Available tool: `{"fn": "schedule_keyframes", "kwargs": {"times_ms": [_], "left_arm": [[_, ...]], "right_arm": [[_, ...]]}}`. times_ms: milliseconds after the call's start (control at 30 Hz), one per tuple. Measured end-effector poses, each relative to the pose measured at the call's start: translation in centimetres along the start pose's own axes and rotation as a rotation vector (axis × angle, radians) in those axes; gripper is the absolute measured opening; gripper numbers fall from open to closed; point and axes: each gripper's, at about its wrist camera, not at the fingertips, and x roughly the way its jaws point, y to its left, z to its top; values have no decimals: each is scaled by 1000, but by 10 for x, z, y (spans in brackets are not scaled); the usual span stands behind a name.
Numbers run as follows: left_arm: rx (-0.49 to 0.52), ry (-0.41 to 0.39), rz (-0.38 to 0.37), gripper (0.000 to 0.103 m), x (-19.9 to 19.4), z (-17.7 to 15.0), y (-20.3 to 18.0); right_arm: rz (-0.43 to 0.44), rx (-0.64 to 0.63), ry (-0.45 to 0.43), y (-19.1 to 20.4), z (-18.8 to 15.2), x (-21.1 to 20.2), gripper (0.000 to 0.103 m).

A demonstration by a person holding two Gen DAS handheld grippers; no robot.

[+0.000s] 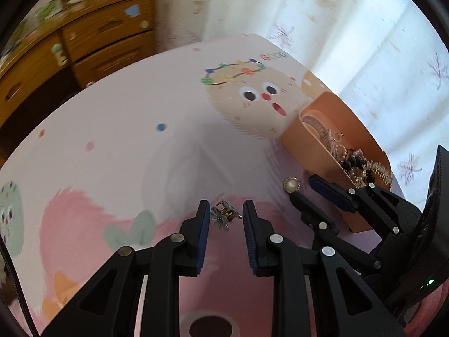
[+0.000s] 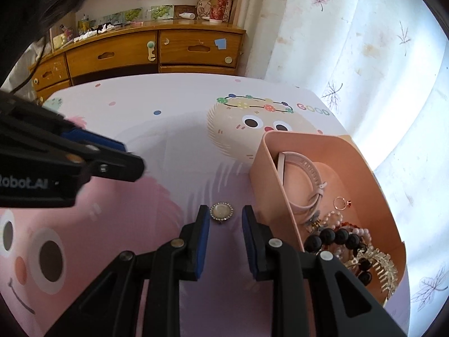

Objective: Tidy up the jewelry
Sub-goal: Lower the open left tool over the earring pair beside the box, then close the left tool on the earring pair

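The left gripper [image 1: 226, 217] is hanging over the cartoon-print table [image 1: 126, 129] with its jaws spread around a blue flower hair clip [image 1: 223, 215] — neither pad touching it. To its right, the right gripper [image 2: 226, 219] is likewise standing spread around a pearl brooch [image 2: 221, 211], just left of the pink jewelry box [image 2: 362, 165].

My left wrist camera looks down close over the patterned table [image 1: 118, 118], the peach box [image 1: 322, 140] at two o'clock. My right one, just beside, shares that table, box and the wooden dresser [image 2: 168, 50] at twelve.
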Motion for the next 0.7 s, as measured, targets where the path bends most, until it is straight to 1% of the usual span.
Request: {"fn": "schedule_keyframes", "kwargs": {"times_ms": [100,200,267,300,367,467,533,567,633,700], "left_arm": [[-43,-9,16,22,-11,-7,7],[-81,-12,27,22,-19,-14,12],[-95,-15,37,22,-22,-17,14],[-100,-17,42,22,-24,-19,14],[-108,-19,51,22,-26,-22,15],[-112,-13,55,22,-27,-24,15],[-106,-7,61,22,-27,-26,12],[-100,-7,59,22,-27,-26,11],[-93,-9,59,22,-29,-27,8],[-89,-12,63,22,-32,-29,4]], "right_arm": [[25,8,-7,5,0,-6,24],[36,49,21,9,-1,-4,24],[18,106,48,9,-3,1,24],[-6,127,51,9,-4,2,24],[-40,172,46,9,-7,5,24],[-52,214,42,8,-8,9,24],[-59,230,34,5,-5,12,32],[-63,240,32,4,-3,14,34],[-46,262,34,1,1,19,34],[-48,257,33,2,3,20,34]]}}
